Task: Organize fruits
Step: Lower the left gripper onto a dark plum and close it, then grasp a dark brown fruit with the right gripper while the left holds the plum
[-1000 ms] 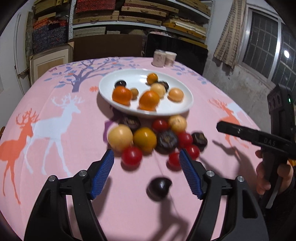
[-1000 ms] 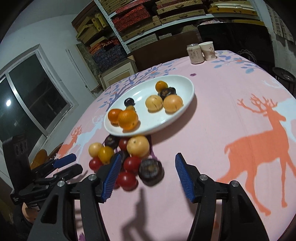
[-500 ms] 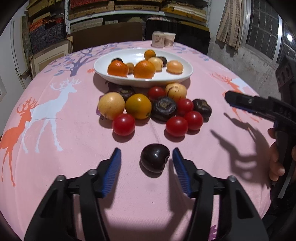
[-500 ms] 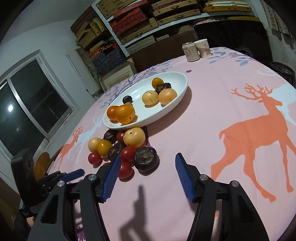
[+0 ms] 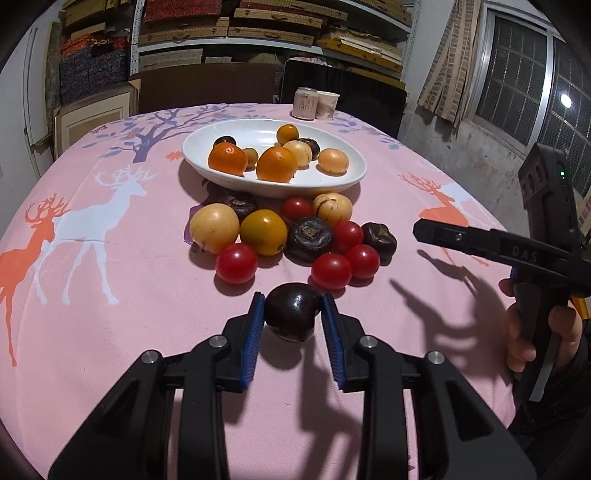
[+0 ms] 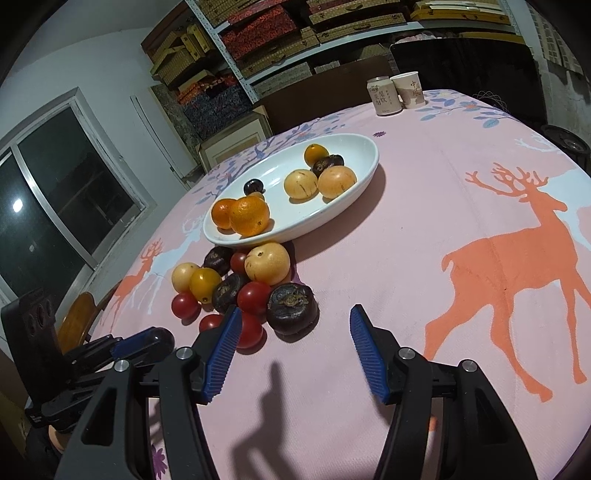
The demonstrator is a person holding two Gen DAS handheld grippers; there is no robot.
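We see a table [image 5: 110, 314] under a pink cloth [image 6: 424, 229] printed with orange and white deer and a purple tree. At its far edge a drink can [image 5: 305, 103] and a paper cup [image 5: 327, 105] stand side by side, touching or nearly so. Behind: shelves [image 5: 258, 22] stacked with flat woven boxes, a dark chair back [image 5: 343, 96], a barred window [image 5: 524, 70] and a framed panel [image 5: 96, 118] leaning by the wall.

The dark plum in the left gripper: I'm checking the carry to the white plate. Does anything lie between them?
Yes. The loose fruit pile on the tablecloth lies between the dark plum, which the left gripper has just closed on, and the white plate. Lifting over it looks safest.
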